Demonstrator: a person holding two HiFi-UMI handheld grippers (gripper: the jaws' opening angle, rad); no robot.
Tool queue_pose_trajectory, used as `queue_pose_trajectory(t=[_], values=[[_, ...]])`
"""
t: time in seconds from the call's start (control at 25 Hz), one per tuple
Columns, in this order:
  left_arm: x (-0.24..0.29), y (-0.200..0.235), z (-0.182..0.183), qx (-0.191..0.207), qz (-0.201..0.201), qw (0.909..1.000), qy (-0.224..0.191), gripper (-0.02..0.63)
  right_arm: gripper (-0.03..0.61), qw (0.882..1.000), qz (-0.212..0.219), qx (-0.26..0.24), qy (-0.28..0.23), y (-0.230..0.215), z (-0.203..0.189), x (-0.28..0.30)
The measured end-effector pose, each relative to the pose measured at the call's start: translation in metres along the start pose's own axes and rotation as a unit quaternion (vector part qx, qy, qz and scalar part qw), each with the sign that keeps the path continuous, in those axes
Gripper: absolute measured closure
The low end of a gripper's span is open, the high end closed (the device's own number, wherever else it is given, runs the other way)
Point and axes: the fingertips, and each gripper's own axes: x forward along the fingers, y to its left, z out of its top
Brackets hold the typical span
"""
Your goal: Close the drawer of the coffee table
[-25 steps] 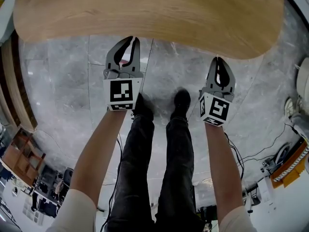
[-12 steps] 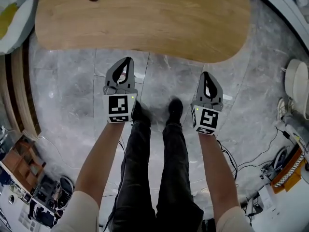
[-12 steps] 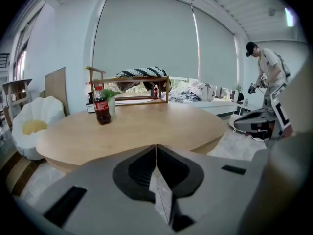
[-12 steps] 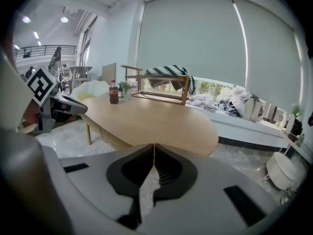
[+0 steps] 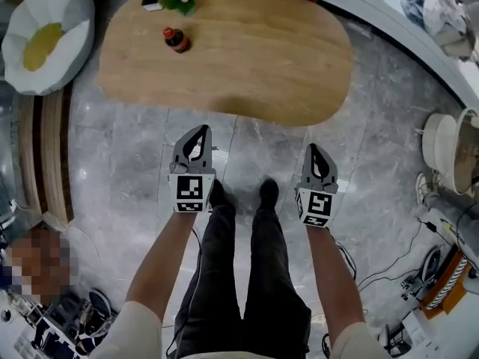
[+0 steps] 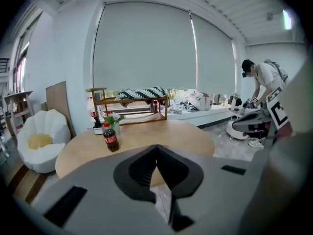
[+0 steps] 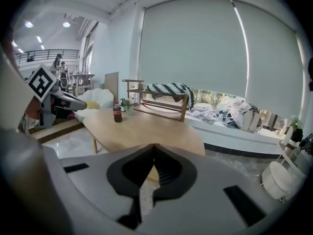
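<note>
The left hand-held gripper (image 5: 200,132) and right hand-held gripper (image 5: 313,149) are held pressed together, their jaws having just been closing on nothing, short of the wooden bench (image 5: 247,58). Its drawer is shown in no view; it is judged rigid and free-sliding, best pushed squarely at mid-front.

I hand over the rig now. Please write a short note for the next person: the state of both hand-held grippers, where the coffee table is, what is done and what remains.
Left hand-held gripper: jaws just closed, together, empty, above the floor, short of the table's near edge.
Right hand-held gripper: the same, beside it.
Coffee table: ahead, with a cola bottle on its top.
Done: no drawer sticks out from under the top in any view, so it looks closed; its front is not visible.
Left: probably nothing; check the front from lower down.
</note>
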Motion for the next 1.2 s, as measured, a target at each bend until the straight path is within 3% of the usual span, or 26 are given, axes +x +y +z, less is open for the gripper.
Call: queue_pose_trajectory(t=[0.52,0.72,1.04,1.2], values=[[-0.105,0.003,0.134,-0.019,-0.003,0.9995,-0.025,0.594,0.560,0.999,0.033,0.027,-0.011,0.009,0.132,-0.100],[-0.143,-0.002,0.169,-0.018,-0.041,0.9987,-0.024,0.594,0.560,0.998,0.046,0.037,-0.015,0.012,0.173,-0.131],[-0.204,0.029,0.231,-0.032,-0.039,0.9976,-0.048,0.594,0.560,0.998,0.031,0.041,-0.040,0.019,0.242,-0.184],[-0.230,0.043,0.264,-0.011,-0.047,0.9968,-0.064,0.594,0.560,0.997,0.025,0.034,-0.062,0.023,0.281,-0.204]])
